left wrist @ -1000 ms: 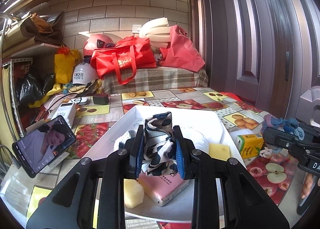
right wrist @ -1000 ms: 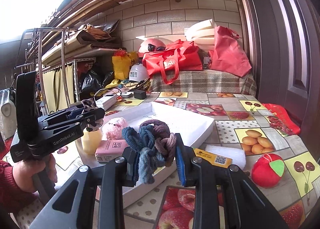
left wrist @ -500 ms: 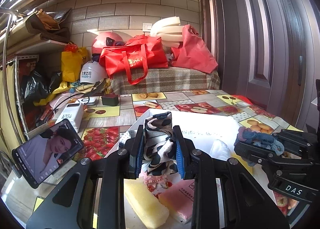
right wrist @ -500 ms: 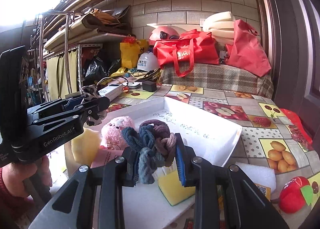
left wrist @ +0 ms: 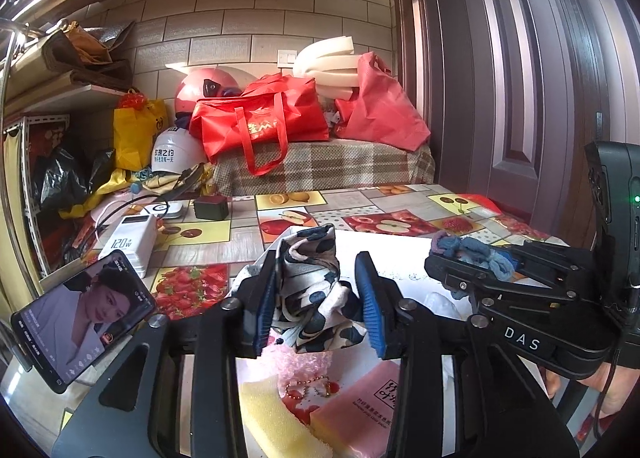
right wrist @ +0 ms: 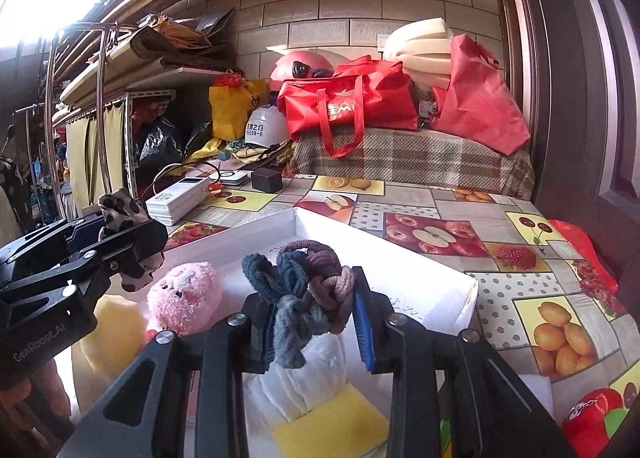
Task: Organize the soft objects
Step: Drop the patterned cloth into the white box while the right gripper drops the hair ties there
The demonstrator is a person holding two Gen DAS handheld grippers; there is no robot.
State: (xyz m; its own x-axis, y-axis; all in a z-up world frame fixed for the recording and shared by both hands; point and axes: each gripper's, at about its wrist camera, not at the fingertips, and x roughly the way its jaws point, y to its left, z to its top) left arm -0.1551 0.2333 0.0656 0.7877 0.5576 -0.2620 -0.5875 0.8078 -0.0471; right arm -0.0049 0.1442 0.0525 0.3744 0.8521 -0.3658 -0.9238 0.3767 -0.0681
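Left hand-held gripper [left wrist: 316, 300]: poised over the near end of the white tray [right wrist: 420, 258], jaws opening, the spotted black-and-white cloth [left wrist: 310, 290] between them; the right pad stands clear of the fabric, which sags against the left pad, so the piece is judged to be on release into the tray. Right hand-held gripper [right wrist: 314, 316]: also over the tray, jaws opening, the bundle of blue and brown hair ties [right wrist: 304, 286] between the pads and apparently touching both; whether it is gripped or merely resting there cannot be told. Both items are carried above the tray, presumably because it is the collecting place for the soft things. Already in the tray: pink plush toy [right wrist: 184, 296], yellow sponge [left wrist: 276, 418], pink tissue packet [left wrist: 360, 406], white folded cloth [right wrist: 308, 370], second yellow sponge [right wrist: 332, 426], pink fuzzy piece with a bead chain [left wrist: 304, 374]. Obstructions: the near end of the tray is crowded, so each drop would land on other goods; the two grippers stand close side by side. On the table [right wrist: 480, 210] around: a phone [left wrist: 80, 318] propped at left, white power bank [left wrist: 128, 242], black charger [left wrist: 210, 207], red apple toy [right wrist: 592, 418]. Beyond: red bags [left wrist: 260, 126] on a plaid-covered surface.
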